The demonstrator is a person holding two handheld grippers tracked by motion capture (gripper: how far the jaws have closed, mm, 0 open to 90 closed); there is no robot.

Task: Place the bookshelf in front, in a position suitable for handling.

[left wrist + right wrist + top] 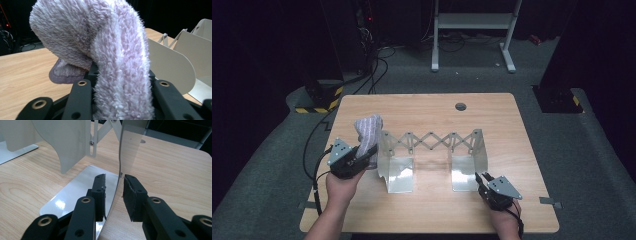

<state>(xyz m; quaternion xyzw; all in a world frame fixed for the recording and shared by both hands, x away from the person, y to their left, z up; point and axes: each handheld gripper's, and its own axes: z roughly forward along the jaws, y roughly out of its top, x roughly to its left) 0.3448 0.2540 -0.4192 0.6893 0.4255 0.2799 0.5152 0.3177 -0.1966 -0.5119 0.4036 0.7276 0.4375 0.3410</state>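
Note:
My left gripper point(371, 150) is shut on a fuzzy lilac sock point(368, 127) and holds it above the table, just left of the metal expanding rack point(432, 140). In the left gripper view the sock point(120, 62) rises between the jaws and droops over to the left, with the rack's left wall point(170, 62) behind it. My right gripper point(479, 179) is at the rack's front right corner. In the right gripper view its jaws point(114, 185) straddle the thin edge of the rack's right wall point(130, 150), with a small gap at the right pad.
The wooden table point(432, 210) has a round cable hole point(460, 106) at the back. The rack's shiny base plates point(75, 192) lie flat on the table. Beyond the table, a white stand point(474, 20) and cables point(372, 75) are on the floor.

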